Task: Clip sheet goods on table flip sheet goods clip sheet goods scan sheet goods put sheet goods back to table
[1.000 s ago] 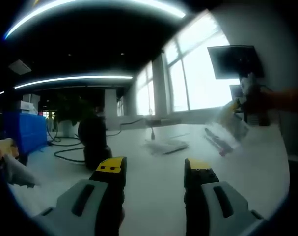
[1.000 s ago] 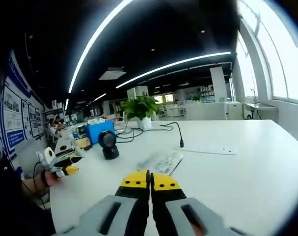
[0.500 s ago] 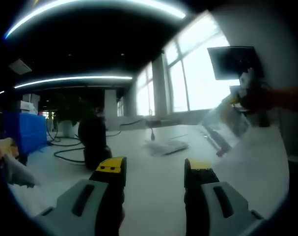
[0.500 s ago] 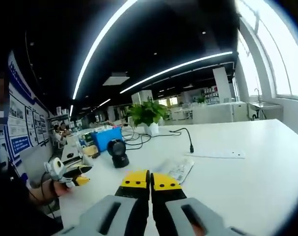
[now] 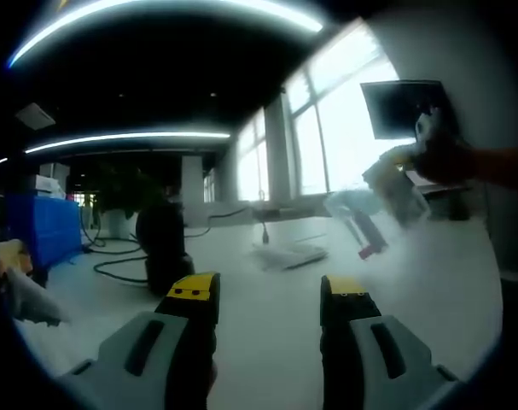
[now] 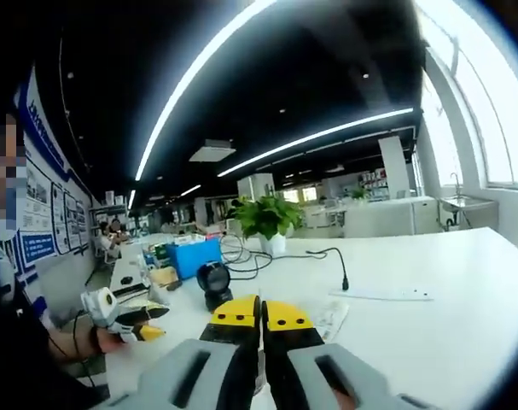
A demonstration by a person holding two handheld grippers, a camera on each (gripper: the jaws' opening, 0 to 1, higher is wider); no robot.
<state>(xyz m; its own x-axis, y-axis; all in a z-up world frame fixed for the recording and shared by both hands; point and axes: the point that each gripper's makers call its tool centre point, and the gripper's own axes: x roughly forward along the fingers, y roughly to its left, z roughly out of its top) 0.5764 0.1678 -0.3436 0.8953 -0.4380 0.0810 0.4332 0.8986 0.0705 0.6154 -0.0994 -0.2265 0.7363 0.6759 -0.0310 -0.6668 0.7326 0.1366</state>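
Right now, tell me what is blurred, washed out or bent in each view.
Left gripper view: the windows blow out to white, the ceiling is dark, and the clear sheet goods held by the right gripper are smeared and hazy. Right gripper view: sharper; the ceiling light strips bow with fisheye distortion, and the windows glare.

- On the table (image 5: 267, 316), the scanner (image 5: 160, 243) stands ahead-left of the left gripper (image 5: 267, 299).
- A flat packet (image 5: 288, 254) lies ahead, beyond its jaws.
- Up right, the right gripper (image 5: 425, 158) holds the sheet goods (image 5: 365, 213) above the table.
- From the right gripper (image 6: 260, 312), the scanner (image 6: 214, 284) sits ahead-left, a plant (image 6: 265, 220) behind it.
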